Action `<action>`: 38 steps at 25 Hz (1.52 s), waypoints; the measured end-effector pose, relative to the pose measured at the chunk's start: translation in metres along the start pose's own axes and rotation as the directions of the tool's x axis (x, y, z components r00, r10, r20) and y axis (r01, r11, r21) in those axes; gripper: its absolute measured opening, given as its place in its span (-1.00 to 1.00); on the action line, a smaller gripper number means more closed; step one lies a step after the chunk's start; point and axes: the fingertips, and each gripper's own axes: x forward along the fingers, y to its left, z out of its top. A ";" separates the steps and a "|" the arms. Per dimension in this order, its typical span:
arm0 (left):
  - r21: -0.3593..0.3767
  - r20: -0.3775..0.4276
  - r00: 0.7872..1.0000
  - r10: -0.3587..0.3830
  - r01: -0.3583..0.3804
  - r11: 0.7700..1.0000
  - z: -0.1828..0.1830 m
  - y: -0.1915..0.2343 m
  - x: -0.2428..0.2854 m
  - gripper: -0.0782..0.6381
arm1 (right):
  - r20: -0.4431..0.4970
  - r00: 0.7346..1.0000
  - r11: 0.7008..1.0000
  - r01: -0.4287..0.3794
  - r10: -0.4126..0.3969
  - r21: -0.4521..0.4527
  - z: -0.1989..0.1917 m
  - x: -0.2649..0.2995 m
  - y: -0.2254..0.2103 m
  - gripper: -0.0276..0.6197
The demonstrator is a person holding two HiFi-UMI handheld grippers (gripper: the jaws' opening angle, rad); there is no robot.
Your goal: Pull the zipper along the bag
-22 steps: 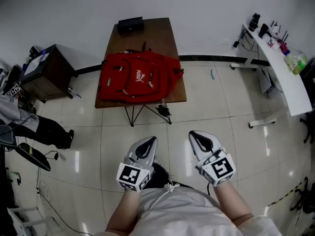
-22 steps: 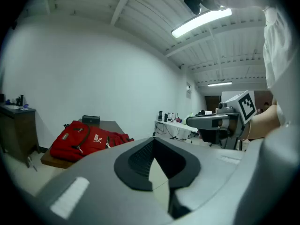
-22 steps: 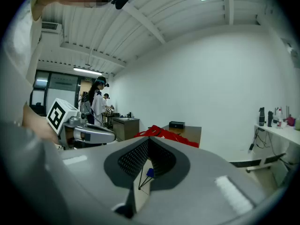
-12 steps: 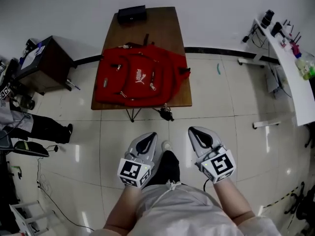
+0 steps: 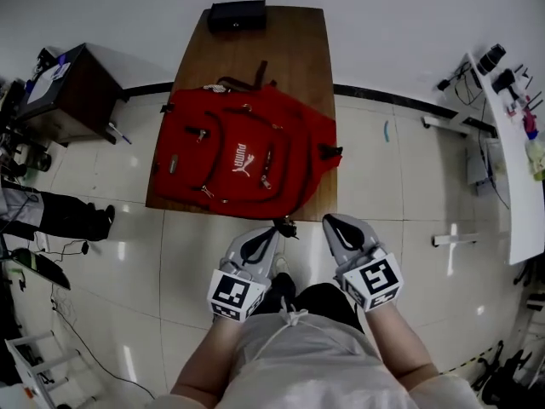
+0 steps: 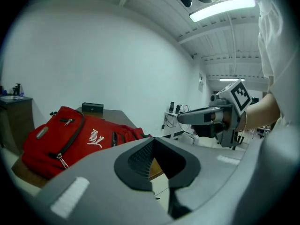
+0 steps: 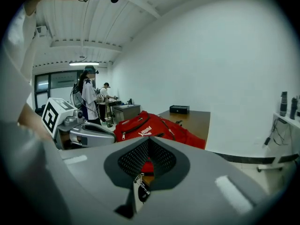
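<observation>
I'm looking down on the brown worktop (image 5: 298, 49), where the red bag (image 5: 247, 156) is lying flat across its near half. Both claws are hovering just off the worktop's near edge, not touching the bag. The left claw (image 5: 262, 239) is sitting closed and empty, and the right claw (image 5: 334, 221) appears closed too. A small black box (image 5: 238, 14) is resting at the far edge.

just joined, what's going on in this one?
A person stands at a wooden table with a red backpack lying flat on it. They hold the left hand-held gripper and the right hand-held gripper just short of the table's near edge, both shut and empty. Neither touches the backpack, and no zipper has been pulled yet.
</observation>
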 end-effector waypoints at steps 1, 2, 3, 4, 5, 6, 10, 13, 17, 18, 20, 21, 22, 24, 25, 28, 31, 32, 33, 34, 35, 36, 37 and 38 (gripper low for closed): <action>-0.008 -0.009 1.000 0.005 -0.005 1.000 -0.004 0.003 0.004 -0.76 | -0.023 1.000 1.000 -0.008 0.008 0.002 -0.004 0.008 -0.002 -0.89; -0.021 -0.021 1.000 0.012 -0.012 1.000 -0.009 0.005 0.007 -0.76 | -0.050 0.999 1.000 -0.017 0.017 0.003 -0.010 0.016 -0.003 -0.89; -0.037 -0.037 0.999 0.018 -0.019 0.999 -0.015 0.006 0.010 -0.76 | -0.079 0.996 1.000 -0.029 0.029 0.004 -0.016 0.023 -0.005 -0.89; -0.053 -0.057 0.998 0.022 -0.025 0.998 -0.022 0.006 0.013 -0.76 | -0.107 0.993 0.999 -0.044 0.045 0.007 -0.022 0.030 -0.006 -0.89; -0.067 -0.080 0.997 0.024 -0.029 0.997 -0.031 0.005 0.016 -0.76 | -0.132 0.989 0.998 -0.064 0.065 0.012 -0.028 0.038 -0.007 -0.89; -0.079 -0.104 0.994 0.026 -0.034 0.996 -0.040 0.003 0.019 -0.76 | -0.154 0.984 0.996 -0.088 0.090 0.017 -0.034 0.045 -0.008 -0.89; -0.116 -0.193 0.979 0.061 -0.085 0.990 -0.079 0.005 0.037 -0.61 | -0.236 0.951 0.980 -0.196 0.199 0.037 -0.060 0.075 -0.007 -0.89; -0.144 -0.250 0.962 0.111 -0.150 0.978 -0.106 0.010 0.054 -0.37 | -0.292 0.918 0.963 -0.265 0.268 0.051 -0.079 0.090 -0.006 -0.89; -0.173 -0.319 0.927 0.196 -0.260 0.950 -0.141 0.017 0.073 -0.31 | -0.329 0.888 0.945 -0.323 0.320 0.048 -0.096 0.111 -0.009 -0.89; -0.173 -0.336 0.915 0.224 -0.294 0.940 -0.150 0.019 0.076 -0.30 | -0.335 0.882 0.941 -0.336 0.332 0.047 -0.100 0.116 -0.009 -0.89; -0.158 -0.368 0.886 0.282 -0.359 0.920 -0.167 0.021 0.081 -0.28 | -0.350 0.868 0.932 -0.361 0.353 0.045 -0.108 0.124 -0.009 -0.89; -0.147 -0.379 0.873 0.305 -0.383 0.912 -0.174 0.021 0.083 -0.28 | -0.359 0.861 0.927 -0.372 0.361 0.043 -0.111 0.127 -0.009 -0.89; -0.136 -0.384 0.865 0.324 -0.400 0.906 -0.180 0.021 0.087 -0.28 | -0.367 0.854 0.923 -0.382 0.369 0.040 -0.114 0.130 -0.009 -0.89; -0.130 -0.375 0.857 0.355 -0.427 0.895 -0.186 0.021 0.093 -0.28 | -0.377 0.843 0.916 -0.401 0.383 0.035 -0.116 0.136 -0.009 -0.89; -0.132 -0.367 0.854 0.370 -0.441 0.888 -0.185 0.023 0.096 -0.28 | -0.380 0.839 0.912 -0.409 0.390 0.033 -0.117 0.138 -0.008 -0.89; -0.138 -0.343 0.840 0.421 -0.488 0.862 -0.179 0.027 0.099 -0.28 | -0.390 0.826 0.903 -0.429 0.407 0.033 -0.121 0.142 -0.007 -0.89; -0.137 -0.322 0.828 0.459 -0.521 0.843 -0.178 0.025 0.100 -0.30 | -0.398 0.816 0.896 -0.444 0.419 0.032 -0.126 0.143 -0.007 -0.89; -0.133 -0.315 0.826 0.468 -0.527 0.840 -0.178 0.023 0.102 -0.32 | -0.399 0.814 0.893 -0.450 0.422 0.027 -0.126 0.143 -0.007 -0.89; -0.126 -0.308 0.824 0.476 -0.531 0.838 -0.178 0.021 0.104 -0.40 | -0.400 0.812 0.890 -0.456 0.425 0.020 -0.126 0.143 -0.007 -0.89; -0.121 -0.302 0.821 0.485 -0.538 0.835 -0.177 0.020 0.105 -0.46 | -0.403 0.809 0.887 -0.462 0.428 0.013 -0.126 0.144 -0.007 -0.89; -0.121 -0.298 0.816 0.495 -0.547 0.829 -0.176 0.019 0.105 -0.54 | -0.407 0.806 0.884 -0.468 0.431 0.008 -0.126 0.144 -0.007 -0.89; -0.127 -0.298 0.812 0.503 -0.555 0.822 -0.174 0.020 0.103 -0.64 | -0.411 0.802 0.881 -0.473 0.433 0.006 -0.126 0.144 -0.006 -0.89; -0.135 -0.302 0.809 0.505 -0.560 0.817 -0.173 0.021 0.101 -0.64 | -0.415 0.799 0.880 -0.476 0.434 0.004 -0.127 0.144 -0.006 -0.89; -0.145 -0.308 0.810 0.499 -0.559 0.817 -0.172 0.021 0.100 -0.64 | -0.421 0.797 0.879 -0.476 0.433 0.003 -0.128 0.144 -0.006 -0.89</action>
